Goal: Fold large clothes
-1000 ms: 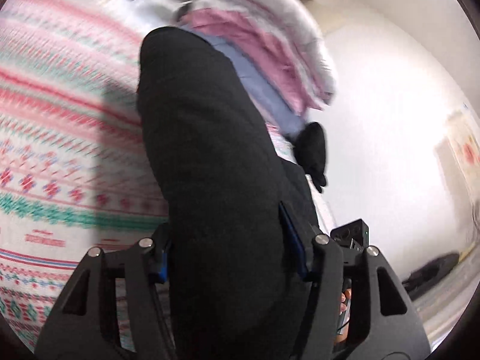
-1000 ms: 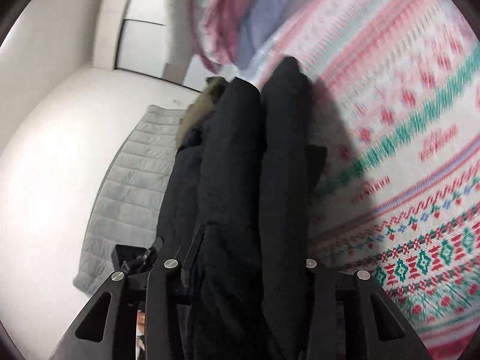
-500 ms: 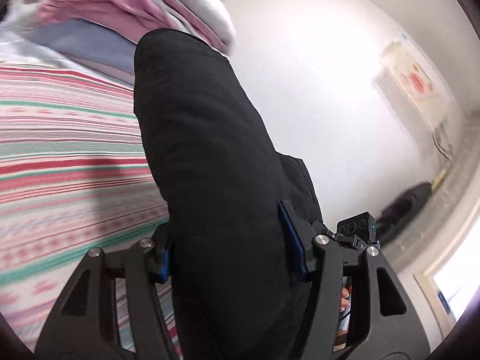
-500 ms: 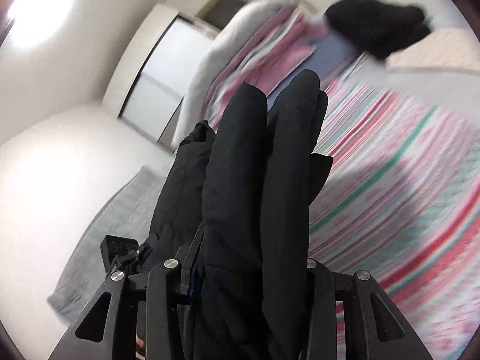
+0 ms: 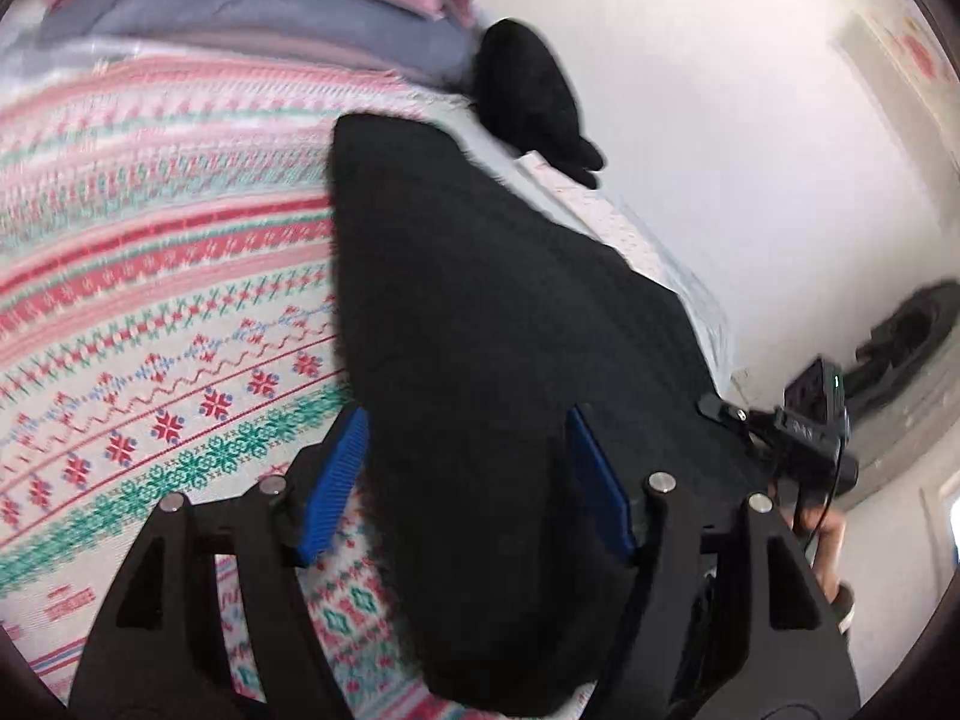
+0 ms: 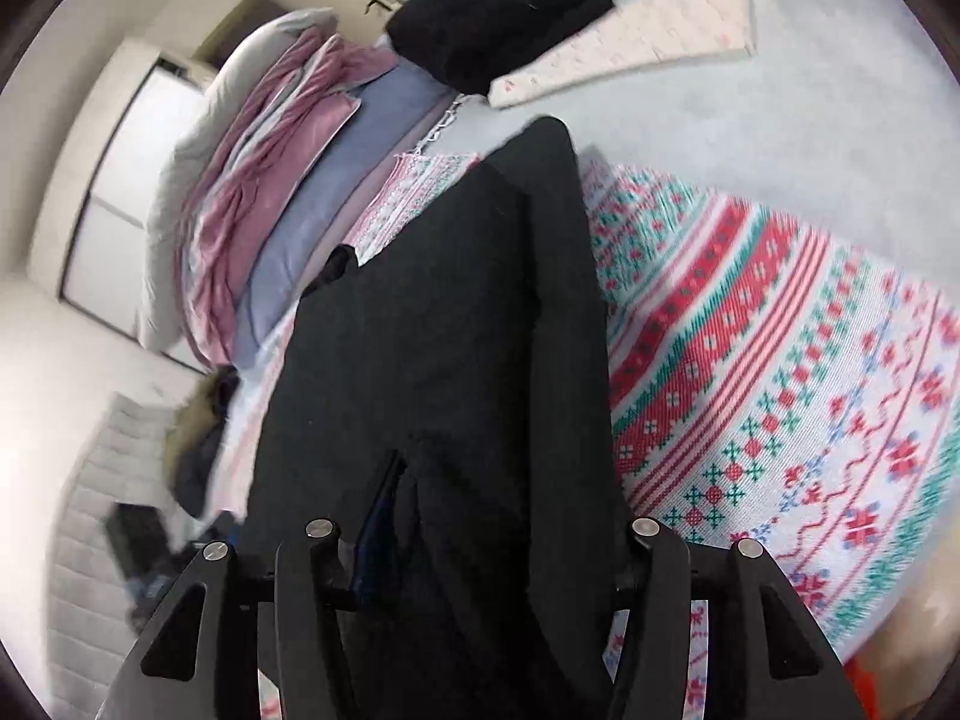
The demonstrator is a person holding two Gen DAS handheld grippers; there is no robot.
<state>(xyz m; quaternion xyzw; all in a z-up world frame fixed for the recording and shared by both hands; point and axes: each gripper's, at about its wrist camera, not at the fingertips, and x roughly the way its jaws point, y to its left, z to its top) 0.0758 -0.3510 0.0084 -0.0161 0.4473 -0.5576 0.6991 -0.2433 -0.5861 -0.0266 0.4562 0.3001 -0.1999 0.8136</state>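
Bedspread (image 5: 150, 300) of white knit-look fabric with red, pink and green snowflake bands, spread flat and filling most of both wrist views. Pile of folded bedding (image 6: 288, 192) at the far end of it: grey-white quilt, mauve-pink velvet layer, lavender-blue layer, stacked edge to edge. Large black garment of thick matte cloth (image 5: 510, 330), folded into a long thick strip, lying on the patterned bedspread and running from between the fingers of both tools toward the bedding pile. Smaller black fuzzy bundle (image 6: 498, 24) beyond the garment's far tip, resting beside the lavender layer and on the end of a pale pink dotted strip of fabric (image 6: 648, 36). Grey quilted mat (image 6: 102, 528) off the bed's edge, low on the left of the right wrist view, blurred. Dark heap (image 5: 912, 336) on the floor by the white wall in the left wrist view, too blurred to identify.

Left gripper (image 5: 468, 468), black with blue ribbed pads: jaws opening, garment between them, left pad standing clear of the cloth, right pad just beside it. Right gripper (image 6: 486, 516), black: jaws opening too, the garment bulking between the fingers; contact of the pads hidden by folds, so grip cannot be told. Other tool's black camera block (image 5: 810, 420) visible at the right of the left wrist view, with a bit of a hand (image 5: 822, 534) behind it.
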